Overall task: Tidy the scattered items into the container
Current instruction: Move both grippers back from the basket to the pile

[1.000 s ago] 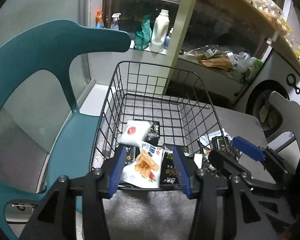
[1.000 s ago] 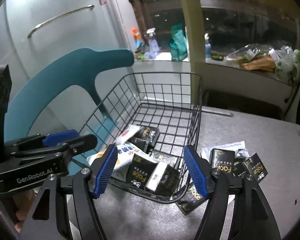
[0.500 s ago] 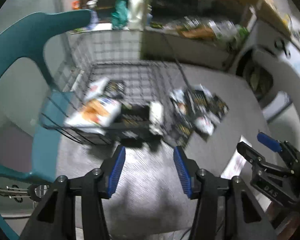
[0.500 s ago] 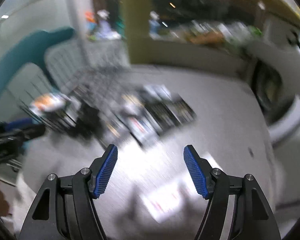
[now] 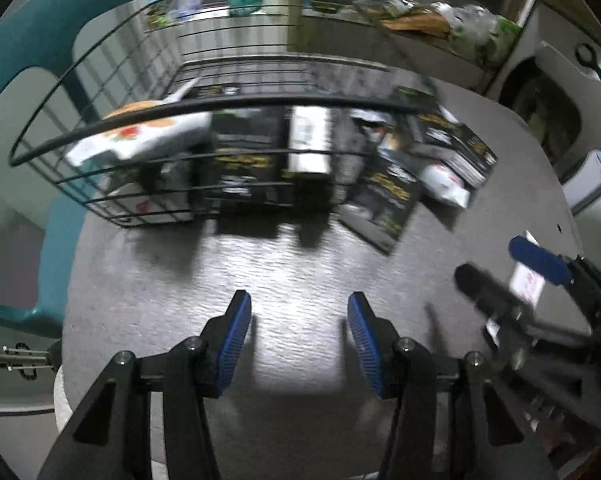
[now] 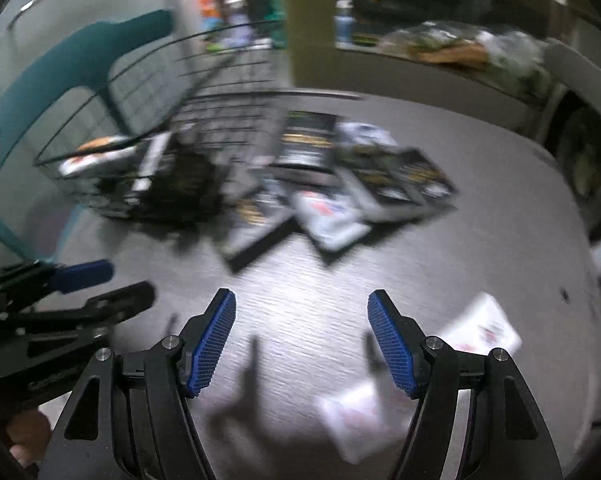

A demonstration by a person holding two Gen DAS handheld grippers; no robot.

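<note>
The wire basket (image 5: 204,104) sits at the table's (image 5: 284,264) far left, part-filled, with black packets (image 6: 380,184) strewn just right of it. Both the left gripper (image 5: 298,340) and right gripper (image 6: 300,340) hang empty, jaws parted, likely ready for the near white packets (image 6: 480,326).

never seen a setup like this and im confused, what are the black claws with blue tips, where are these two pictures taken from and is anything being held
The claws are two handheld grippers; a person carries one in each hand. Each has a fisheye camera looking along its fingers, so one picture comes from the left gripper, the other from the right gripper. Each also shows the other gripper at its edge. Both are open over the grey table, holding nothing. On the table stands a black wire basket already holding snack packets and dark boxes. Beside it lies a pile of dark boxes and a white packet. Two more white packets lie near the right gripper. The pictures are blurred.
</note>
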